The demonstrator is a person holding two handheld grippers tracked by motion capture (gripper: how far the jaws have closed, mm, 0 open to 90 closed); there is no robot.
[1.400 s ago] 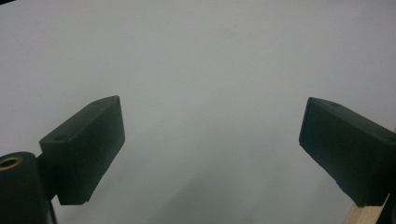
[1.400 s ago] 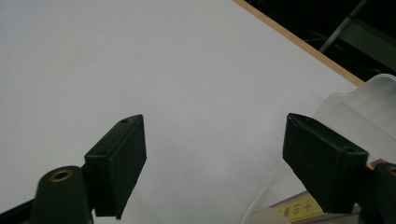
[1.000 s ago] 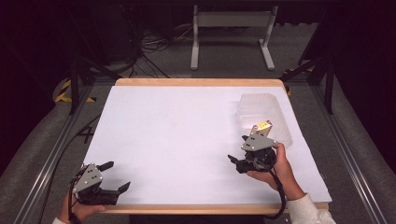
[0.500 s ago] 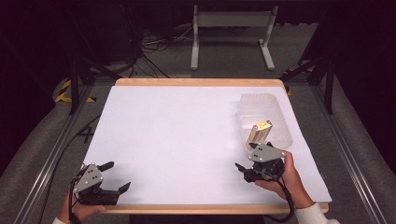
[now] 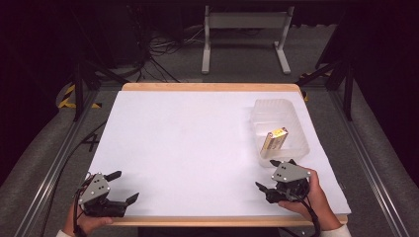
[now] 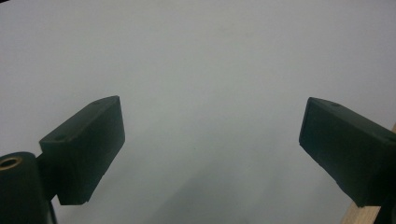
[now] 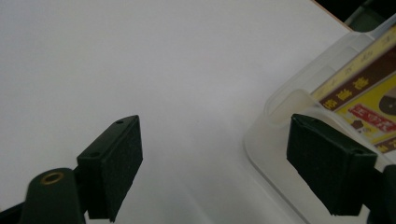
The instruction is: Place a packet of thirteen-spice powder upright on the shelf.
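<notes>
Fingers [image 5: 276,174] of right gripper apart, nothing held; packet [image 5: 274,138] apparently inside tub [image 5: 296,148].

Bright, evenly lit table [image 5: 197,148] against dim surroundings; close gripper views slightly soft.

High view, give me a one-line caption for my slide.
Yellow packet lying in a clear plastic tub on a white table; right gripper open beside the tub, left gripper open at the near edge.
</notes>
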